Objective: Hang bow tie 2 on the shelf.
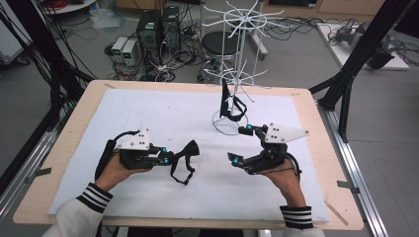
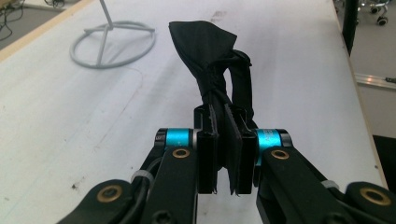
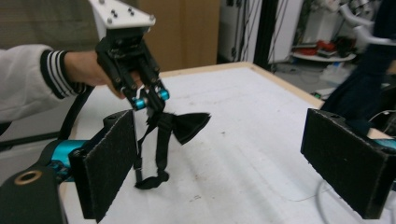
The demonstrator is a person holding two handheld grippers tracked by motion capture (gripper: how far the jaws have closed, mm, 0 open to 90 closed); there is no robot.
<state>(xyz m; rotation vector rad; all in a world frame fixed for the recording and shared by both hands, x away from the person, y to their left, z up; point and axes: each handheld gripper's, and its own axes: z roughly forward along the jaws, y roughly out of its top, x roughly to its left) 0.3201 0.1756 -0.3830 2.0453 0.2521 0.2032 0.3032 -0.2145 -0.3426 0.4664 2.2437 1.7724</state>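
Risk of slipping: black bow tie pinched only by one wing in the tightly clamped left claw, mid-worktop toward the near edge, strap dangling free to snag. Right claw spread wide, holding nothing, perhaps clumsy for the thin strap. Count: two bow ties, the second hung on one white wire rack near the far edge; two claws.

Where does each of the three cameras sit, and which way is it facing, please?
High view: above the person's side, looking down on the table; both forearms show.
Left gripper view: on the left hand-held gripper, looking along shut jaws at the bow tie.
Right gripper view: on the right hand-held gripper, facing the other hand; open jaws show.
All share the bow tie.
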